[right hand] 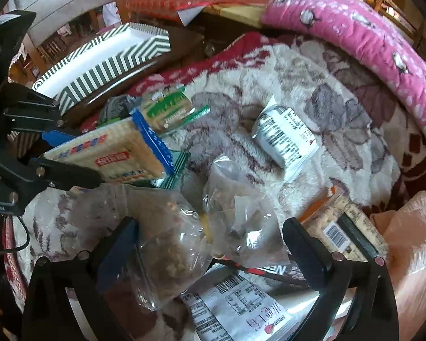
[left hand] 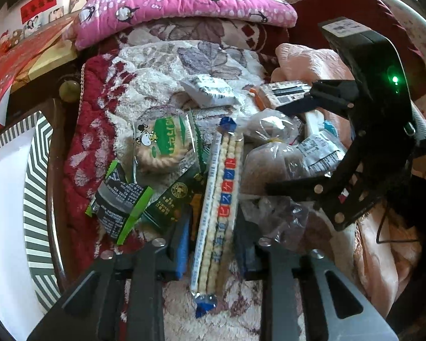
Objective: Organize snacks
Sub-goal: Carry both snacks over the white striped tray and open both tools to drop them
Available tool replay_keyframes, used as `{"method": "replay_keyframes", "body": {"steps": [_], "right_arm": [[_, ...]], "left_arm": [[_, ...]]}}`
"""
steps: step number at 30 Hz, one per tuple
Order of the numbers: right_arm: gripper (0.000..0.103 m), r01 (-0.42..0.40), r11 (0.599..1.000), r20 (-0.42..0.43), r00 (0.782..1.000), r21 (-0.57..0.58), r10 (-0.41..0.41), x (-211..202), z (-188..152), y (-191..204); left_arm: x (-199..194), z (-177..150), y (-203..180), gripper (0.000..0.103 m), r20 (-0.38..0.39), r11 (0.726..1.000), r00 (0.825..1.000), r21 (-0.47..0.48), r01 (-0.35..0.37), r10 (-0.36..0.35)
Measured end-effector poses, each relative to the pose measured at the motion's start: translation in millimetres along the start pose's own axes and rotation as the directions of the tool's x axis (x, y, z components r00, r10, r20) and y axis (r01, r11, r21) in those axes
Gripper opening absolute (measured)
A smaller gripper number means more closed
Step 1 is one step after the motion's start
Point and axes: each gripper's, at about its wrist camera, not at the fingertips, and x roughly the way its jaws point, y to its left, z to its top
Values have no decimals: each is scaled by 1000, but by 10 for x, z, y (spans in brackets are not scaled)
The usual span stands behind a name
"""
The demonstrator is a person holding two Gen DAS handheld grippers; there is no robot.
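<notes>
Hidden or cut off first: the lower end of the long biscuit pack (left hand: 218, 213) ran down between the left gripper's (left hand: 213, 253) blue pads, so the contact itself was partly masked by the fingers; from the right wrist view the same pack (right hand: 119, 153) sat clamped between those fingers, lifted at an angle over the pile. Left gripper was closed down narrow onto it. Print on most wrappers was too small or blurred to read.

Right gripper (right hand: 213, 236) was spread wide, fingers either side of two clear bags (right hand: 207, 227), gripping nothing. The bags were crinkly transparent film with lumpy brown contents; could not tell what the contents were. A white printed wrapper (right hand: 235, 307) lay under them, partly cut off at the frame bottom.

Rest of the snacks lay loose on a fluffy floral blanket (left hand: 156, 65), white and maroon pile: round cookie in clear film with a green label (left hand: 164, 142), dark pouch with lime zigzag edges (left hand: 119, 201), green foil pack (left hand: 170, 201) half buried under the biscuit pack, white barcode sachet (right hand: 284, 139), flat boxed bar with an orange edge (right hand: 343, 227).

Striped cardboard tray (right hand: 105, 62), white inside, sat beyond the pile at the blanket's edge. Quilted pink penguin-print pillow (left hand: 184, 2) was at the back.
</notes>
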Motion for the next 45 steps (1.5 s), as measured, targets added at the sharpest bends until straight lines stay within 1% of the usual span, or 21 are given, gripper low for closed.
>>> {"method": "replay_keyframes", "body": {"steps": [1,2,3,4,5,6,7,9,11,13,15,18,22,27,32,36,40,45], "right_arm": [[102,-9,1000,-10,1000,12,9,29,8,-14],[98,-19,999,-15,1000,31,19,53,-10,-17],[88,-39,998,-13,999,46,40,68,-27,-13],[83,-47,998,-8,999,52,48,65,-39,-14],[77,-39,998,9,999,51,39,41,-62,15],[69,-40,998,20,999,53,39,19,-82,42],[67,-40,998,24,999,57,39,5,-100,56],[62,-14,998,39,999,64,12,-43,-124,115],[59,6,997,62,998,82,-11,-117,-150,152],[59,3,993,97,995,118,-14,-208,-182,146],[59,5,987,134,991,162,-27,-331,-204,139],[59,-17,978,189,982,209,-23,-491,-233,148],[59,-19,973,227,973,230,-34,-636,-234,240],[59,-38,972,247,969,234,-22,-693,-227,397],[59,-55,974,265,964,218,-5,-724,-146,548],[59,-59,979,260,966,196,6,-709,-50,669],[59,-82,980,257,966,184,33,-670,56,773],[59,-91,985,240,969,149,53,-583,184,930]], "left_arm": [[17,7,-4,33,0,1000,1000,-1,-6,6],[36,19,-9,33,0,1000,1000,-2,-8,8],[58,29,-13,33,-4,1000,1000,-6,0,0],[73,32,-16,33,-7,1000,1000,-14,4,-4],[87,28,-13,31,-11,1000,1000,-21,7,-7],[102,22,-14,23,-16,999,1000,-29,13,-13],[113,10,-23,23,-21,999,1000,-33,8,-9],[77,-3,-35,22,-12,999,1000,-35,-10,10],[9,-16,-22,19,1,999,1000,-46,-10,11],[-63,-30,7,18,7,998,1000,-69,4,-3],[-151,-52,16,18,19,997,1000,-76,-5,7],[-261,-81,31,18,34,996,999,-92,-16,19],[-408,-116,72,18,52,992,998,-121,-39,46],[-612,-182,145,18,70,986,994,-151,-71,82],[-779,-248,254,18,87,978,989,-182,-101,118],[-913,-309,386,18,100,970,985,-213,-119,143],[-1023,-387,512,18,108,961,980,-240,-136,166],[-1145,-507,730,18,111,944,974,-289,-159,198]]}}
